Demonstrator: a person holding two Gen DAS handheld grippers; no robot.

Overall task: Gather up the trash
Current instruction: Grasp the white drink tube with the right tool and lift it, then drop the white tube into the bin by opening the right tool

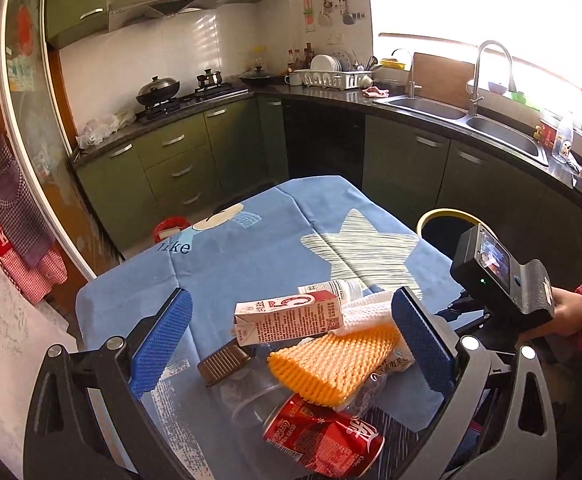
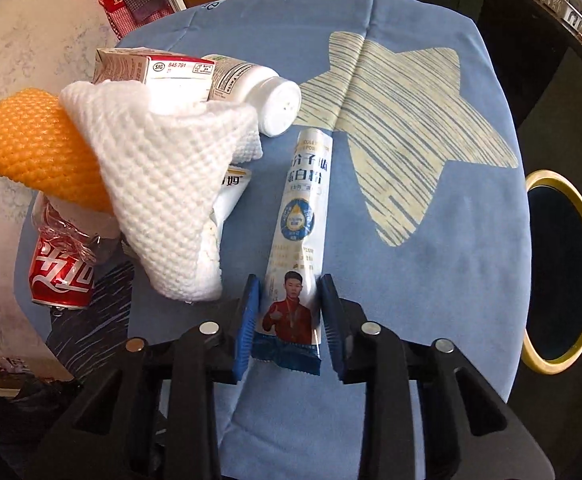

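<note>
A heap of trash lies on the blue star-print tablecloth (image 1: pixel 251 256): a milk carton (image 1: pixel 287 318), an orange foam net (image 1: pixel 331 364), a white foam net (image 2: pixel 171 200), a dented red cola can (image 1: pixel 323 436), a white bottle (image 2: pixel 259 92) and a crushed clear cup (image 1: pixel 251 396). My left gripper (image 1: pixel 291 296) is open wide, one finger on each side of the heap, touching nothing. My right gripper (image 2: pixel 289 280) points steeply down, with its blue pads pinching the lower end of a long white and blue powder sachet (image 2: pixel 299 220) that lies flat on the cloth.
A round bin with a yellow rim (image 2: pixel 563 268) stands just off the table's right edge, also seen as the bin (image 1: pixel 447 216). A small brown ribbed piece (image 1: pixel 225 364) lies by the carton. A hand (image 1: pixel 567 312) holds the right gripper's body. Green cabinets and a sink (image 1: pixel 503 128) lie beyond.
</note>
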